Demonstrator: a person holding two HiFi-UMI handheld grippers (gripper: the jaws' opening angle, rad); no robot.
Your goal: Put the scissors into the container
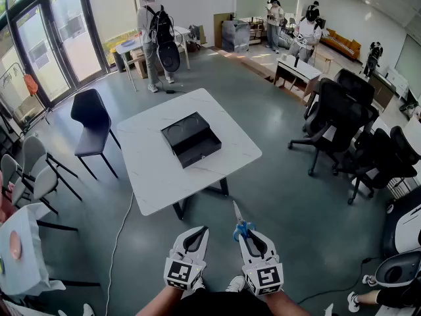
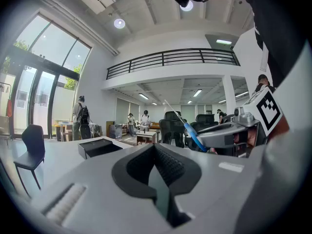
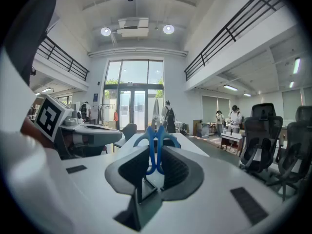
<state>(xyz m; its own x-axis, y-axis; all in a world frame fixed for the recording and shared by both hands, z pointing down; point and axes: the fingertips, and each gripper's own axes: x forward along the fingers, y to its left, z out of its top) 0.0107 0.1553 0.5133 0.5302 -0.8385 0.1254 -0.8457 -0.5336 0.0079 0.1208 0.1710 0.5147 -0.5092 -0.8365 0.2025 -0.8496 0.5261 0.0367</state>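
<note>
The scissors (image 1: 239, 226) have blue handles and a bright blade that points forward and up. My right gripper (image 1: 245, 234) is shut on them at the handles, low in the head view and short of the table. In the right gripper view the blue handles (image 3: 157, 147) stand upright between the jaws of that gripper (image 3: 156, 155). My left gripper (image 1: 199, 232) hangs beside it, shut with nothing in it. The container (image 1: 191, 139) is a black open box on the white table (image 1: 151, 176), well ahead of both grippers. The left gripper view shows the scissors (image 2: 191, 132) and the container (image 2: 99, 146).
A black chair (image 1: 92, 120) stands at the table's left side. Black office chairs (image 1: 342, 117) crowd the right, and white chairs (image 1: 33, 170) the left. A cable (image 1: 118, 242) runs over the floor left of my grippers. Several people stand at the back of the room.
</note>
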